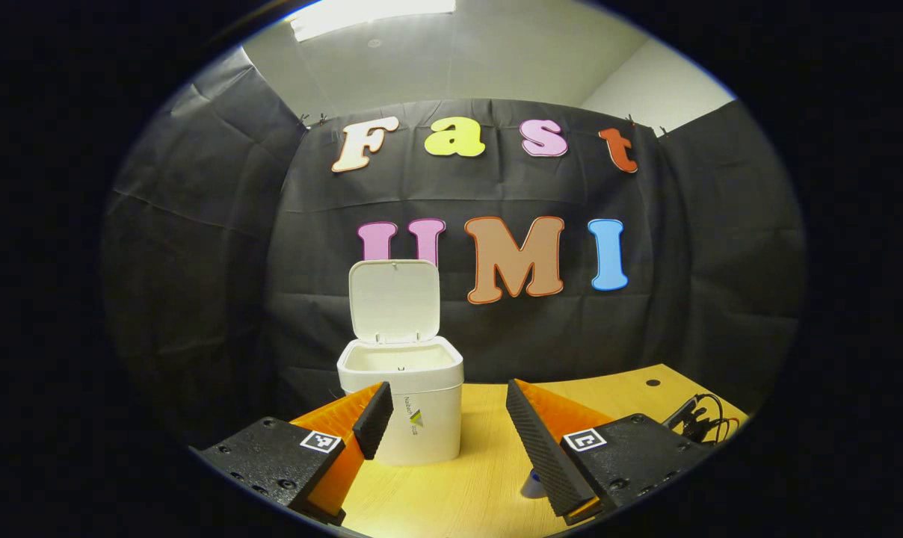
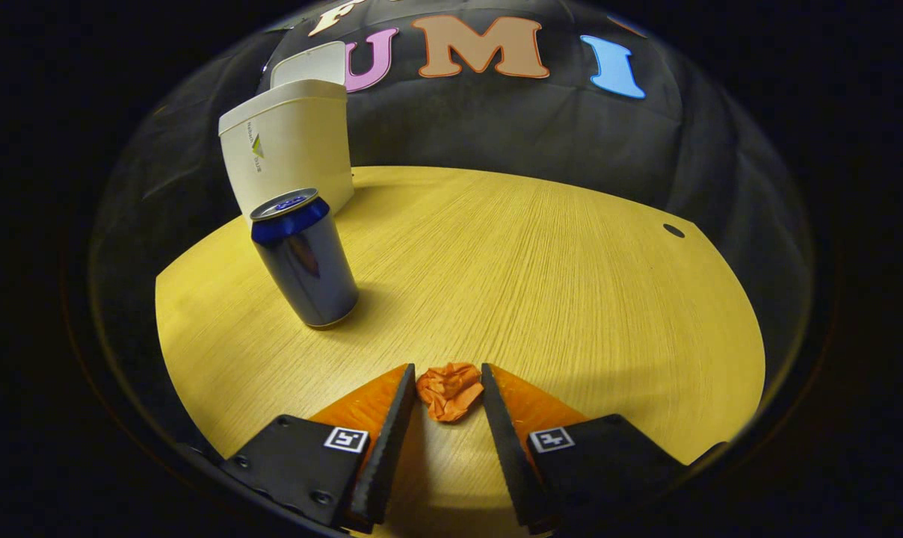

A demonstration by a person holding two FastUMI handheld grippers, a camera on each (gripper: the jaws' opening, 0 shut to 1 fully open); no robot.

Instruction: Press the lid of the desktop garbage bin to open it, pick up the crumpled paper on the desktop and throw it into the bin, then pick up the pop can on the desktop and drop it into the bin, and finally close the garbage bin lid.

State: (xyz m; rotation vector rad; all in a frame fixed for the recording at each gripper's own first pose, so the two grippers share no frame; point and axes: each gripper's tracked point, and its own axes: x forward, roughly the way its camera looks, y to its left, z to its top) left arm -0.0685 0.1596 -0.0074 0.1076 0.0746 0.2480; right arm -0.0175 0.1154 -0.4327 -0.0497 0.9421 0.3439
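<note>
Right gripper (image 2: 446, 388) fingers clasp the crumpled orange paper (image 2: 449, 390) on the counter (image 2: 541, 254); blue pop can (image 2: 304, 258) at ten o'clock. Left gripper (image 1: 442, 418), fingers spread, faces the white bin (image 1: 414, 388), lid (image 1: 394, 300) raised, contents hidden.

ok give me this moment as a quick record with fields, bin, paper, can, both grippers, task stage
bin: white bin on the wooden table, lid standing open
paper: orange crumpled paper on the table, between the right gripper fingertips, both pressing on it
can: dark blue pop can upright, in front of the bin
left gripper: left gripper open, holding nothing, facing the bin
stage: lid opened; paper and can not yet binned
</note>
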